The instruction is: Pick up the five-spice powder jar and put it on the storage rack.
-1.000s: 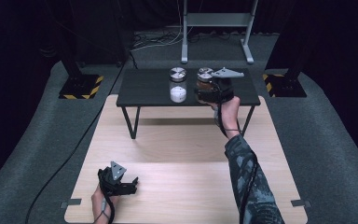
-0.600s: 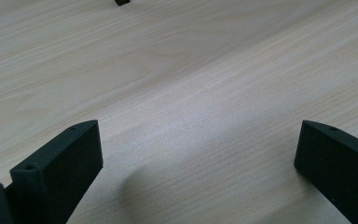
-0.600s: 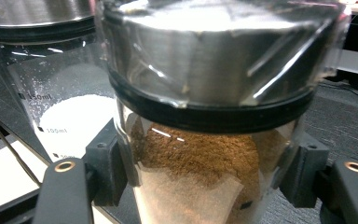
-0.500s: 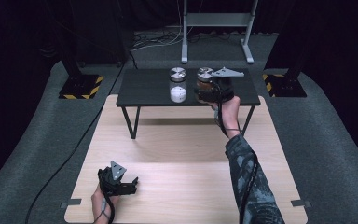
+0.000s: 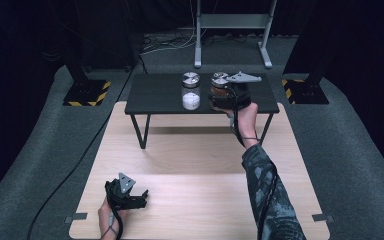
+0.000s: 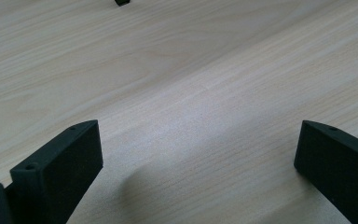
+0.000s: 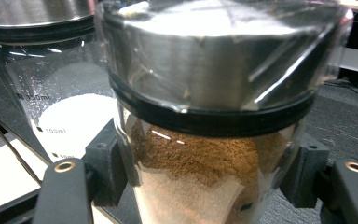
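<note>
Two glass jars with steel lids stand on a small black table point(image 5: 155, 97). One jar holds white powder point(image 5: 190, 91) point(image 7: 70, 116), the other brown powder point(image 5: 220, 86) point(image 7: 205, 154). My right gripper point(image 5: 219, 101) point(image 7: 205, 182) is shut on the brown-powder jar, its black pads pressing the glass on both sides just below the lid. The white-powder jar stands close beside it, on the left in the high view. My left gripper point(image 5: 139, 196) point(image 6: 198, 158) rests low over the pale wooden board point(image 5: 195, 165) at the near left. It is open, with nothing between its jaws.
The black table stands at the far end of the wooden board, on grey carpet. A metal stand point(image 5: 232, 30) rises behind the table. Black posts with yellow-striped bases point(image 5: 86, 92) point(image 5: 305, 90) flank it. A black cable point(image 5: 75, 170) runs across the carpet on the left.
</note>
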Action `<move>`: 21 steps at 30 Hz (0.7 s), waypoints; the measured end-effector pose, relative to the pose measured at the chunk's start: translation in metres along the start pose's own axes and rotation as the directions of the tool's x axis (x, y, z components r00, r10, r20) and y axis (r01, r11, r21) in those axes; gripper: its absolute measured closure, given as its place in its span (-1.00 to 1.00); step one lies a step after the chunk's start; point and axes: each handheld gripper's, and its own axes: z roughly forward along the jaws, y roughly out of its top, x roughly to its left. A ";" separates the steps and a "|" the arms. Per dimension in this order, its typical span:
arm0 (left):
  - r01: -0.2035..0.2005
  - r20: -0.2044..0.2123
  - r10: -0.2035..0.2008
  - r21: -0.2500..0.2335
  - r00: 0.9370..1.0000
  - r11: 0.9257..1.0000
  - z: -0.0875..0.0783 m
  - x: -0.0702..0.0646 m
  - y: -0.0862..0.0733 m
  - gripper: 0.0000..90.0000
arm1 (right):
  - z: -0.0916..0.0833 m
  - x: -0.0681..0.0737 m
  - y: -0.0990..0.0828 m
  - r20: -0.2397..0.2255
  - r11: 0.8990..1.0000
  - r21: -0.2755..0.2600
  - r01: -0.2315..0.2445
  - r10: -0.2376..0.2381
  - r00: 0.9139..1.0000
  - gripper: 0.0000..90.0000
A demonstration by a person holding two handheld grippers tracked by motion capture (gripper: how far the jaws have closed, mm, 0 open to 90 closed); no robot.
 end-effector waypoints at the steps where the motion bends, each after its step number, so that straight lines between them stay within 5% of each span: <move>1: 0.000 0.000 0.000 0.000 1.000 1.000 0.000 0.000 0.000 -0.99 | 0.000 0.000 0.000 0.000 1.000 0.000 0.000 0.000 1.000 -0.34; 5: 0.001 0.001 -0.001 0.001 1.000 1.000 0.000 0.000 0.000 -0.99 | -0.006 0.002 -0.006 0.024 0.999 -0.029 -0.025 0.025 0.999 -0.94; 14: -0.001 0.000 0.001 0.000 1.000 1.000 0.000 0.000 0.000 -0.99 | -0.030 -0.001 0.001 -0.008 0.999 0.040 0.032 -0.032 0.999 -1.00; 19: -0.001 -0.001 0.001 0.001 1.000 1.000 0.000 0.000 0.000 -0.99 | -0.056 0.003 -0.014 -0.011 0.997 0.050 0.067 -0.066 0.998 -1.00; 21: -0.004 -0.003 0.004 0.000 1.000 1.000 0.000 -0.001 0.000 -0.99 | -0.074 0.011 -0.032 0.029 0.995 0.048 0.084 -0.085 0.996 -1.00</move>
